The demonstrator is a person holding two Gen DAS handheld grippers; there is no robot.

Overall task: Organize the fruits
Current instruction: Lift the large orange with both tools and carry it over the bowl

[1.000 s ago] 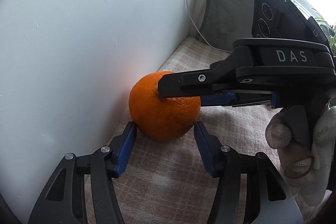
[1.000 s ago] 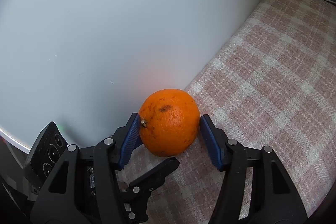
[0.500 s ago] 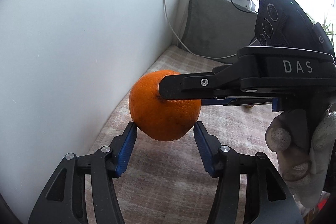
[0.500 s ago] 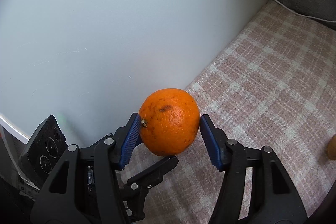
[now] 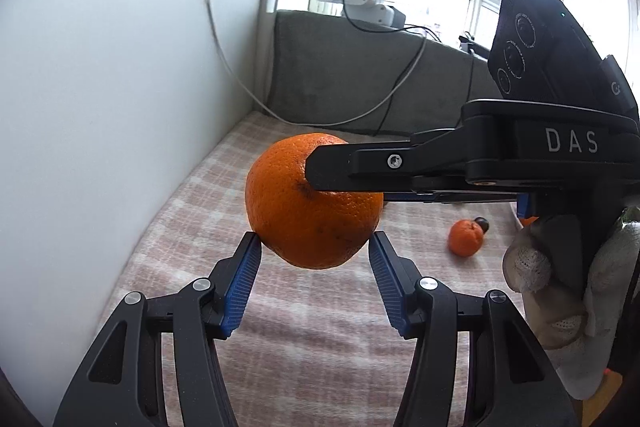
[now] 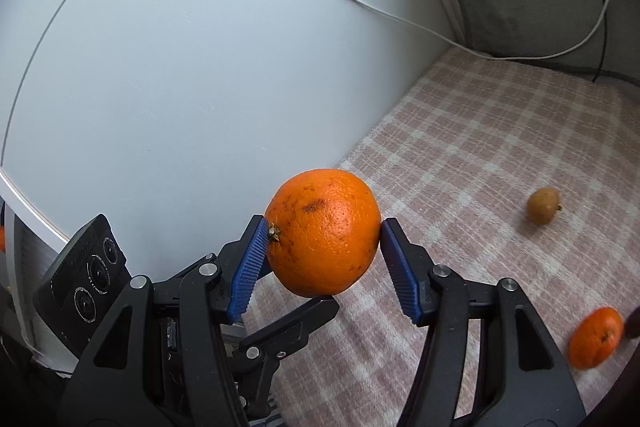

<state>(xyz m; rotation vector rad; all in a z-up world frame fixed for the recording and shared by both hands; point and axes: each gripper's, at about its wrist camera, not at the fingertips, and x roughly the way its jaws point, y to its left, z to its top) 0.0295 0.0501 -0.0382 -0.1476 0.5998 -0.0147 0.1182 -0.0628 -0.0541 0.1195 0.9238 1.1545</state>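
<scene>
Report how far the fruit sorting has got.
Nothing looks sorted yet: no bowl or basket is in view. In hand: the big orange is lifted clear of the checked cloth, gripped by the right hand-held gripper, with the left hand-held gripper at its sides too. Left: a small orange, a brown fruit and a dark one lie loose on the cloth.

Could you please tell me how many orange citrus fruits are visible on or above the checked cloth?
2: a large orange held in the air between both grippers, and a small one lying on the cloth at lower right. Others may lie out of view.
</scene>
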